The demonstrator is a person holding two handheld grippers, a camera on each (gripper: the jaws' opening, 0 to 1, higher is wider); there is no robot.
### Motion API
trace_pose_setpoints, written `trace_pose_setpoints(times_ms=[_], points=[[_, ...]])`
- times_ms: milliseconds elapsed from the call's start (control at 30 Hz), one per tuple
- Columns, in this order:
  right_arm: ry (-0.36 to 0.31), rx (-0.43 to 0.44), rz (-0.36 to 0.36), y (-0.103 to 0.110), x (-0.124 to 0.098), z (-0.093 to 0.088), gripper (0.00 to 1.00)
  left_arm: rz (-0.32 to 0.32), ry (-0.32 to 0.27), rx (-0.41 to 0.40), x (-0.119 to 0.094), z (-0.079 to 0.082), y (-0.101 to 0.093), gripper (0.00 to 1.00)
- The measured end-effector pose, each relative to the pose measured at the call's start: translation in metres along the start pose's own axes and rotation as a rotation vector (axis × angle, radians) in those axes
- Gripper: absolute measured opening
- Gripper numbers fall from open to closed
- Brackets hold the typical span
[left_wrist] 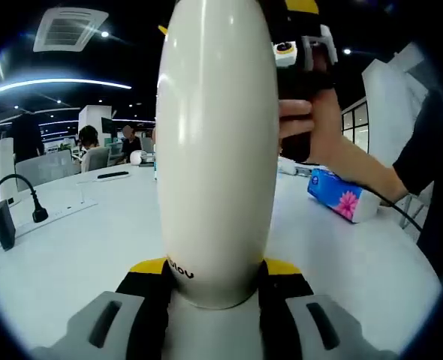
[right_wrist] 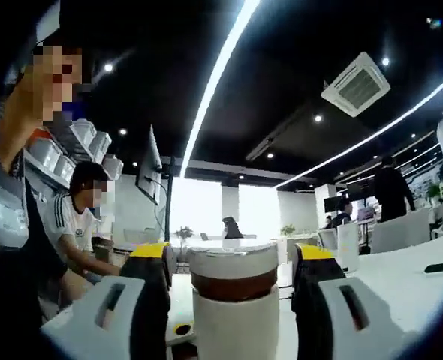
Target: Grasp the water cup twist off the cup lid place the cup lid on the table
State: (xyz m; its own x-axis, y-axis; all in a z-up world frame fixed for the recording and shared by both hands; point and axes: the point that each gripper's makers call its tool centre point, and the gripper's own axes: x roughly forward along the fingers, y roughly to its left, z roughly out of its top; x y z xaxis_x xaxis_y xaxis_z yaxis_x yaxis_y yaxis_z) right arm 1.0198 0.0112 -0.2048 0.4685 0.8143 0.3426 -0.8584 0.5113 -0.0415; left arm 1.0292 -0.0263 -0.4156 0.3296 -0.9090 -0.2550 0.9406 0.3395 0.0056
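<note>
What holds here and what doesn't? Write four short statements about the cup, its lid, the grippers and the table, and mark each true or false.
1. The left gripper clamps the tall, smooth white water cup near its base. True.
2. The blue tissue pack with a pink flower lies on the floor. False: it lies on the white table.
3. The white cup lid with a brown band sits between the jaws of the right gripper. True.
4. The cup lid already lies on the table. False: it is at the cup's top, between the jaws.
</note>
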Motion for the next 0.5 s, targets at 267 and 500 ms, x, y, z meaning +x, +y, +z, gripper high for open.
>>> trace_pose_setpoints(times_ms=[267, 500], points=[[0.073, -0.147, -0.199, 0.003, 0.003, -0.007, 0.65, 0.002, 0.001, 0.0, 0.0, 0.0, -0.001, 0.48], [0.104, -0.27, -0.424, -0.007, -0.005, 0.004, 0.58, 0.004, 0.002, -0.001, 0.0, 0.0, -0.002, 0.48]])
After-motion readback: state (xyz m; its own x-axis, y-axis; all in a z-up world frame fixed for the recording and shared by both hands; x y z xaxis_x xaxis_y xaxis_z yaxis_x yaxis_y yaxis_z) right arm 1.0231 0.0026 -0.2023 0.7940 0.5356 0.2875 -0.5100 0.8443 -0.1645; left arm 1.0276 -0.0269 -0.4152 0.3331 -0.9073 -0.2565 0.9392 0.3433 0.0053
